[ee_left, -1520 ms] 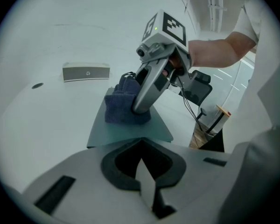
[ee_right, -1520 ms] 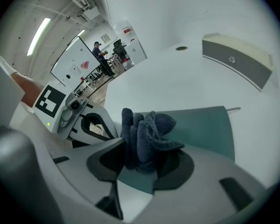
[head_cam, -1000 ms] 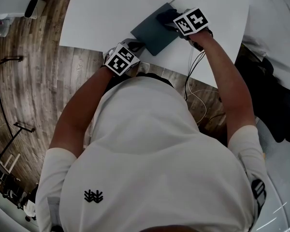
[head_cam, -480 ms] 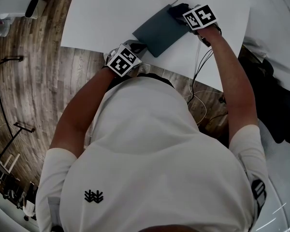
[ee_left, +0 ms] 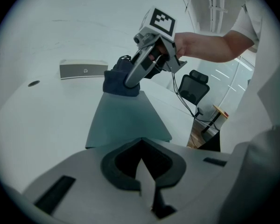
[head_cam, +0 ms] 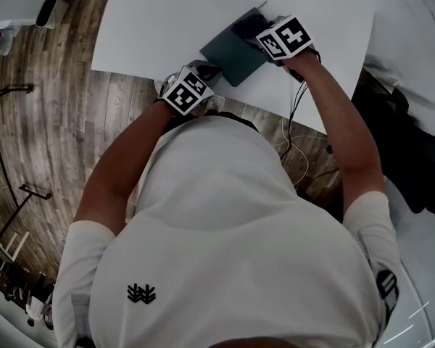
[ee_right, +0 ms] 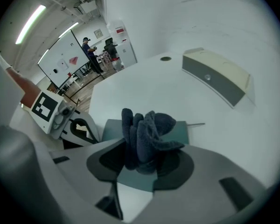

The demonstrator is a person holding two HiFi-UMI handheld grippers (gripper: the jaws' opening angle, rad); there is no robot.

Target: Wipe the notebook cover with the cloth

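The white surface is carrying the teal notebook, which is lying flat near the front edge. The left hand-held gripper is resting at the notebook's near corner, jaws drawn together with nothing between them — evidently pinning the book against sliding. The right hand-held gripper is clenching the bunched dark cloth and pressing it onto the cover's far end — wiping appears to be under way.

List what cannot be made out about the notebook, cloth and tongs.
- Near edge of teal notebook: left gripper view, hidden under left tongs' grey body; grip unclear.
- Most of dark blue cloth: head view, covered by right tongs.
- Mark on flat grey box: left gripper view, too small.
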